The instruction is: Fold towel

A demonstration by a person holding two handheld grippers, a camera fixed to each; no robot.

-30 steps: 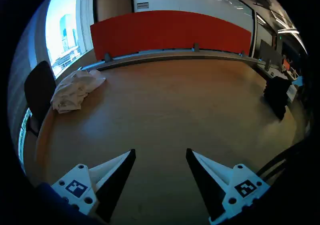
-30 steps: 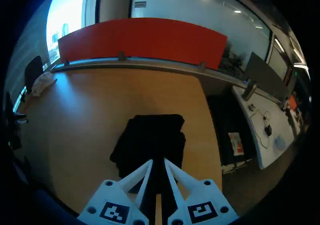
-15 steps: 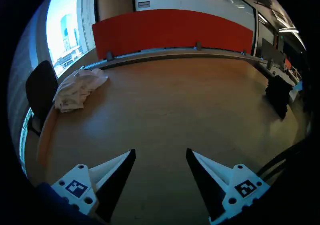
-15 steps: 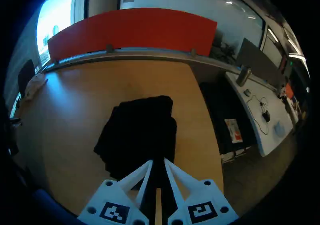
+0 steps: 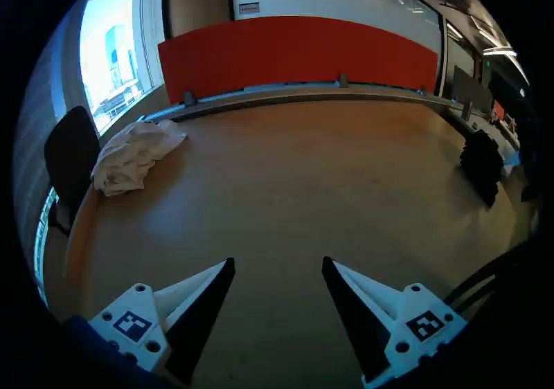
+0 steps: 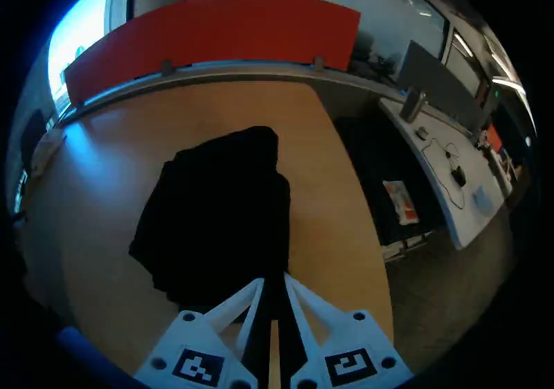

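Right claw point(image 6: 275, 299): pressed together; seemingly pinching the near edge of the dark towel point(image 6: 215, 209)
Towel: straight ahead of it on the surface point(image 6: 90, 181); long axis running away from you
Left claw point(image 5: 277, 271): spread, empty; towel well off to its right, so your right is nearer

Bare desk point(image 5: 298, 181) lies wide between the white cloth heap point(image 5: 135, 155) far left and the black towel point(image 5: 481, 167) right; red partition point(image 5: 298, 50) blocks the back

You're seeing smooth, faintly shiny wood on the table point(image 5: 298, 181); the black towel point(image 6: 215, 216) is showing matt cloth.
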